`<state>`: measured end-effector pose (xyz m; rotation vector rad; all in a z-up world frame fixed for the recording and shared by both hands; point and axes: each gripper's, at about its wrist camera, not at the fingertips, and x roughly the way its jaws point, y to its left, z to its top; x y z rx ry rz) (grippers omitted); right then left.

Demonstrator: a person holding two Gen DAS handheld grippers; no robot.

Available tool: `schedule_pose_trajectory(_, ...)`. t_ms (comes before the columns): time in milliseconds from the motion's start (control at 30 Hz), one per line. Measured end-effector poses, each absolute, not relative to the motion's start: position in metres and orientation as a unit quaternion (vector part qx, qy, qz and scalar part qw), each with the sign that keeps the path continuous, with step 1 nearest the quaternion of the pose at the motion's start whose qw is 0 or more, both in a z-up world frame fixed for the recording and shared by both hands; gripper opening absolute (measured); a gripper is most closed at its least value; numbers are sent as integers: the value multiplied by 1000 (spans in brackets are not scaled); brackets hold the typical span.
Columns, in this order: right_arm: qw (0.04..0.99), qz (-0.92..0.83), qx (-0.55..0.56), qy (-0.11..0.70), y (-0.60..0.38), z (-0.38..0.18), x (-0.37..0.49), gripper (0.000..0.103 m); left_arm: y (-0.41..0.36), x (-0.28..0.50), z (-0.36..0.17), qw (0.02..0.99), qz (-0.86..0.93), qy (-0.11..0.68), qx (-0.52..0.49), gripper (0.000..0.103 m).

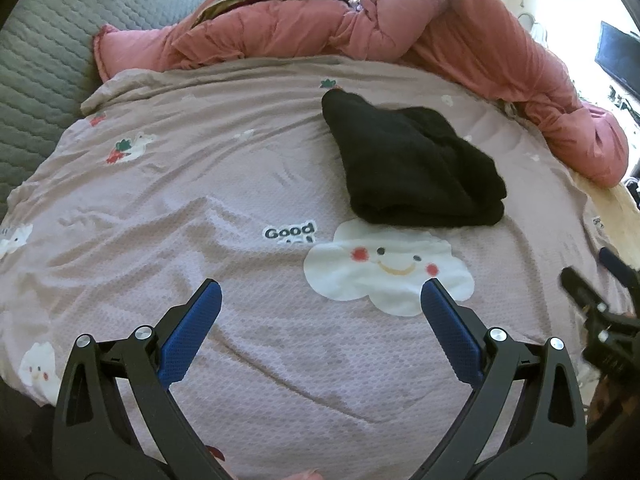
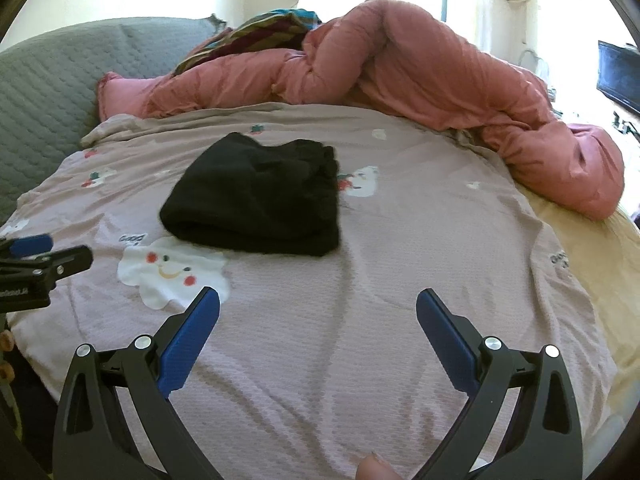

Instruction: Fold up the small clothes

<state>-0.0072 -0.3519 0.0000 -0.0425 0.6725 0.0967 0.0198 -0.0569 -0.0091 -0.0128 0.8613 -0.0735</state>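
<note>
- Left wrist view: left gripper (image 1: 322, 290) spread wide, holding nothing, low over the bed sheet (image 1: 248, 184).
- Black garment (image 1: 412, 164) far and a bit right of it, lying on the sheet just past the white cloud print (image 1: 384, 270), well apart from the blue pads.
- Looks folded over already, with a thick doubled edge on the near side and a loose pointy end at the far left.
- Right gripper (image 1: 600, 280) peeking in at the right edge; cannot tell from here if open or shut.
- Right wrist view: right gripper (image 2: 318, 298) also spread wide and empty, over bare sheet.
- Garment (image 2: 260, 200) far and left of it; bunched far right corner, rounded far left end.
- Pink quilt (image 2: 440, 80) heaped along the far side, clear of the garment.
- Probably best next: reach out to both far corners, pinch only the top layers, not the sheet.
- Lift both together and bring over evenly, so no side sags.
</note>
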Motion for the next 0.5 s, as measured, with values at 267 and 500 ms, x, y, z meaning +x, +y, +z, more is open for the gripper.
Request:
schedule_pose_trajectory(267, 936, -116, 25, 331, -439, 0, -23, 98, -29, 31, -32, 896, 21, 444, 13, 93)
schedule_pose_trajectory(500, 857, -370, 80, 350, -586, -24, -91, 98, 102, 70, -45, 878, 102, 466, -45, 93)
